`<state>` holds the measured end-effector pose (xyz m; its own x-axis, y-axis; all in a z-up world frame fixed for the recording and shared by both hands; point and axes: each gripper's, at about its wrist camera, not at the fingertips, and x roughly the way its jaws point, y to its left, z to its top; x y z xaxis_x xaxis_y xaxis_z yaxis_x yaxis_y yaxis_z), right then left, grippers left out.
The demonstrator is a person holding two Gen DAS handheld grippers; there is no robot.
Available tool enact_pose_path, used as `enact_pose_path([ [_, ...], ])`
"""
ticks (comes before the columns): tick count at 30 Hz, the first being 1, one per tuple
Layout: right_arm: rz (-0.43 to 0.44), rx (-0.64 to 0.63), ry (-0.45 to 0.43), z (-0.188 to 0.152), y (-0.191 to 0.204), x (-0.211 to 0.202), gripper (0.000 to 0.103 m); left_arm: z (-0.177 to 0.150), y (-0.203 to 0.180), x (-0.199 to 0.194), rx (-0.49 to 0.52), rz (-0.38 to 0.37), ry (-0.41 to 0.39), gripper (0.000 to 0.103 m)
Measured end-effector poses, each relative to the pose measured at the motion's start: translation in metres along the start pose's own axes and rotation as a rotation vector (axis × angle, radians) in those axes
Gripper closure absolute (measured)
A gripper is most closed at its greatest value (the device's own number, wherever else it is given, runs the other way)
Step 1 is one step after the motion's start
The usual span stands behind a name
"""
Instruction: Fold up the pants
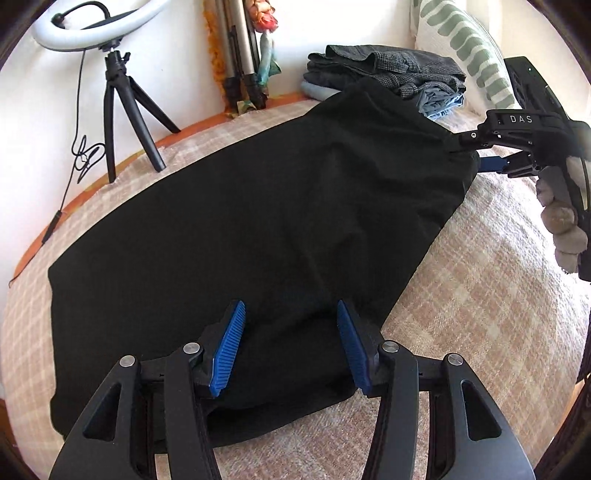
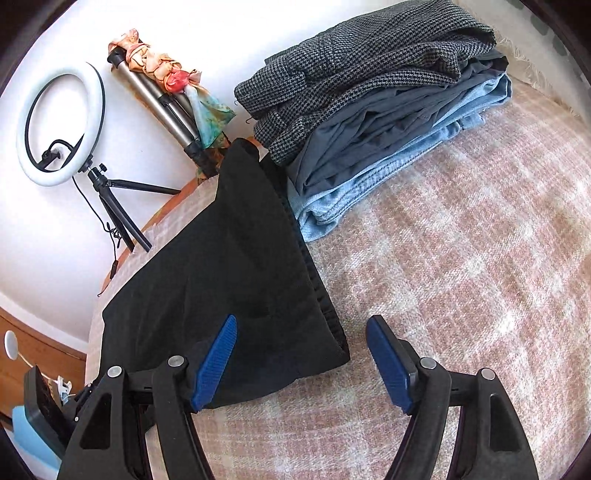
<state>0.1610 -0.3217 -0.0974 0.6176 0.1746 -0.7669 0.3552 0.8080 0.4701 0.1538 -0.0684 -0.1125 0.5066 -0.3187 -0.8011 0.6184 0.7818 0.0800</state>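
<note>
Black pants (image 1: pixel 258 206) lie flat in a long folded strip on the checked pink blanket (image 1: pixel 480 295). My left gripper (image 1: pixel 290 302) hovers open over the strip's near end, its blue pads apart and pressing nothing. At the far end, my right gripper (image 1: pixel 469 151) sits at the waistband edge, with a person's fingers (image 1: pixel 561 221) on its handle. In the right wrist view the right gripper (image 2: pixel 303 318) stands wide open. The ribbed waistband corner of the pants (image 2: pixel 221 266) lies between its pads, touched by neither.
A stack of folded clothes (image 2: pixel 369 122), checked grey over dark grey over light blue, sits just beyond the waistband. A ring light on a small tripod (image 1: pixel 81 29) and a folded tripod (image 1: pixel 240 55) stand at the wall. A green-patterned pillow (image 1: pixel 465 48) leans at the back right.
</note>
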Motion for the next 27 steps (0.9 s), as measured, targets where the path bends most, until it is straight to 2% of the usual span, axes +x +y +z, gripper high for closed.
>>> enact_pose_path([
  [2,-0.007,-0.007,-0.012,0.002,0.003,0.002,0.033,0.001,0.0,-0.002,-0.001,0.008,0.004,0.053],
  [3,-0.004,-0.005,-0.009,0.002,0.003,0.003,0.045,0.003,-0.001,-0.003,-0.003,0.011,0.004,0.053],
  [7,-0.031,0.005,-0.029,0.003,0.006,0.008,0.063,0.009,0.001,-0.012,-0.031,0.03,-0.021,0.053],
  [10,0.028,0.056,0.006,0.007,0.003,0.012,0.073,0.022,-0.007,-0.021,-0.037,0.01,-0.057,0.053],
  [14,0.086,0.078,0.03,0.013,-0.001,0.009,0.074,0.047,-0.042,-0.028,0.052,-0.069,-0.103,0.052],
  [20,0.186,0.076,0.072,0.023,0.002,0.004,0.075,0.078,-0.103,-0.008,0.182,-0.17,-0.108,0.049],
  [23,0.201,0.076,0.086,0.028,0.003,0.004,0.075,0.087,-0.126,0.005,0.228,-0.167,-0.111,0.049],
  [27,0.232,0.101,0.122,0.031,-0.002,0.009,0.075,0.098,-0.138,0.022,0.238,-0.144,-0.121,0.049],
])
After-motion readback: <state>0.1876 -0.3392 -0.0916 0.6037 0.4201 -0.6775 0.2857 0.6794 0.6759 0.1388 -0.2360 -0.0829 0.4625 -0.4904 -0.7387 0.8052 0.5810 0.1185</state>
